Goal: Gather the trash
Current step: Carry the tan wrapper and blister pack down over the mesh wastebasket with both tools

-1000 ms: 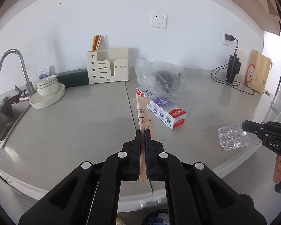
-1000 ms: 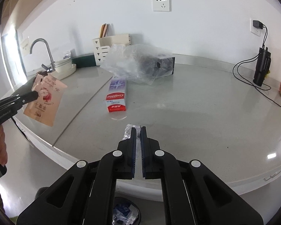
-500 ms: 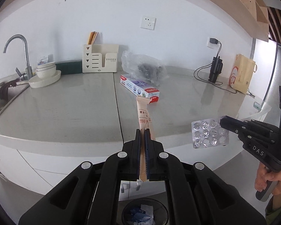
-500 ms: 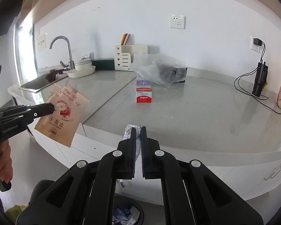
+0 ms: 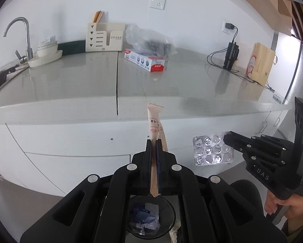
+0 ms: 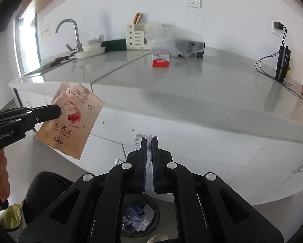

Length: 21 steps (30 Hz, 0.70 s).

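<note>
Grippers [image 5: 154, 141] [image 6: 148, 139] now hang off the counter above your bin [image 6: 140, 218], left clamping the apple pouch [image 6: 70, 119], right the blister pack [image 5: 213, 150]: release next.

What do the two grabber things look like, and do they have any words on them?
Both are matte black, with flat angular linkage arms and round silver bolts. The left gripper has dark blue ribbed pads and white "GenRobot.AI" lettering on its side. The right gripper has blue pads too, white "DAS" lettering and a small green light on its body. A bare hand grips the right handle. No cables show.
</note>
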Available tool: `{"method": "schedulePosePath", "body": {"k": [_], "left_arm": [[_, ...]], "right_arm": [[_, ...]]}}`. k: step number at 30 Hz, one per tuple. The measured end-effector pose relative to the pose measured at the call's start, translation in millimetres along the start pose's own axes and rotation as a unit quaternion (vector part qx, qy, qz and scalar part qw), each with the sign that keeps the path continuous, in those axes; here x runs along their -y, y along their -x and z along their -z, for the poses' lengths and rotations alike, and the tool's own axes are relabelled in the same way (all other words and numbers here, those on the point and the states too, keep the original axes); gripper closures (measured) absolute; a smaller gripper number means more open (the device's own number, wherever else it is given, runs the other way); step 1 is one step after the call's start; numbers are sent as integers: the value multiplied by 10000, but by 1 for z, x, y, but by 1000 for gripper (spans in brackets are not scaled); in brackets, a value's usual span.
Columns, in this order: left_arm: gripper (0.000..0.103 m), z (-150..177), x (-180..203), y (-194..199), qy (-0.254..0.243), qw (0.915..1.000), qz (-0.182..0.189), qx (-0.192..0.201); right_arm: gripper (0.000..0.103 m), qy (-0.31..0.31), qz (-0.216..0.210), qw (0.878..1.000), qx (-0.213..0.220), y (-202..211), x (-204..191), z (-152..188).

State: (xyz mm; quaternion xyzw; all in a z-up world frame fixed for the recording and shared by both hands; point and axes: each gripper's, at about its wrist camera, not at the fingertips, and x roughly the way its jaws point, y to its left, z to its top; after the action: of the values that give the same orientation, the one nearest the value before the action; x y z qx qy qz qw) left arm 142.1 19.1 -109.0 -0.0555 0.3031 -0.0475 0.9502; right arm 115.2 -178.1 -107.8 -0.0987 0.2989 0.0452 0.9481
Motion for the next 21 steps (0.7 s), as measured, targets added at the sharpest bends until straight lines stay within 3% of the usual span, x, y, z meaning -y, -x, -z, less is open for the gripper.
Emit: {"method": "schedulePosePath", "body": {"k": [21], "left_arm": [[100,106,-19,-83,144,9913,-481,-1216]], "right_arm": [[97,-383,-44,9894,-1402,-97,4,117]]}}
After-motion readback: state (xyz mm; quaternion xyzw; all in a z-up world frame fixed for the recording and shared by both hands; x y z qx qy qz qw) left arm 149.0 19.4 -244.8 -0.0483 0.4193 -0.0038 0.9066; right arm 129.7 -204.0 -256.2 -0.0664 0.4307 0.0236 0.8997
